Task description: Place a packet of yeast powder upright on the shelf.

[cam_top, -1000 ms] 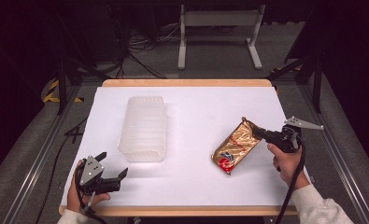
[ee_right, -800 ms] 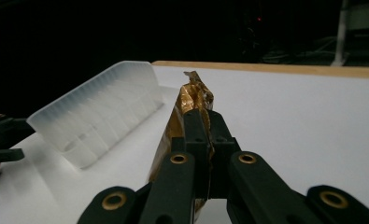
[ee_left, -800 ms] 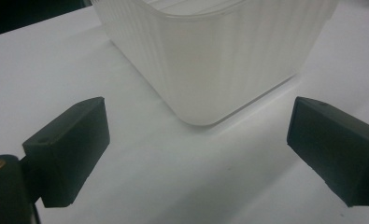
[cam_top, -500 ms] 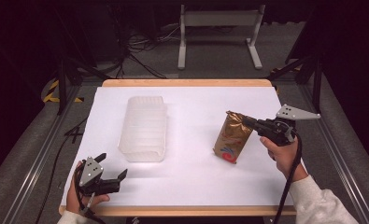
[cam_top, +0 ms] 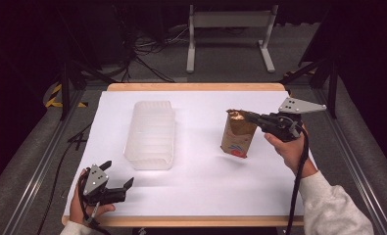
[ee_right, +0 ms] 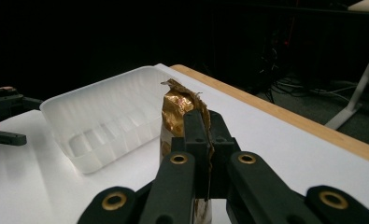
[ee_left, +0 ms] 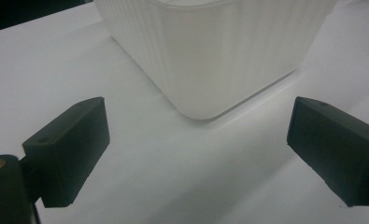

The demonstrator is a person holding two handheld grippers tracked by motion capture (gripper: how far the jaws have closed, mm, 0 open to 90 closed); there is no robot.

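Ahead of the left gripper (cam_top: 113, 179) and its spread fingers (ee_left: 67, 151), the white tub (cam_top: 151, 133) blocks the way; between tub and the bag (cam_top: 238, 135) pinched by the right gripper (cam_top: 245, 116) lies open tabletop (cam_top: 201, 166).

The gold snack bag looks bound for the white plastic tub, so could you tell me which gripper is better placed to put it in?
Right: the right gripper already pinches the bag's top; the left gripper rests open, near the tub.
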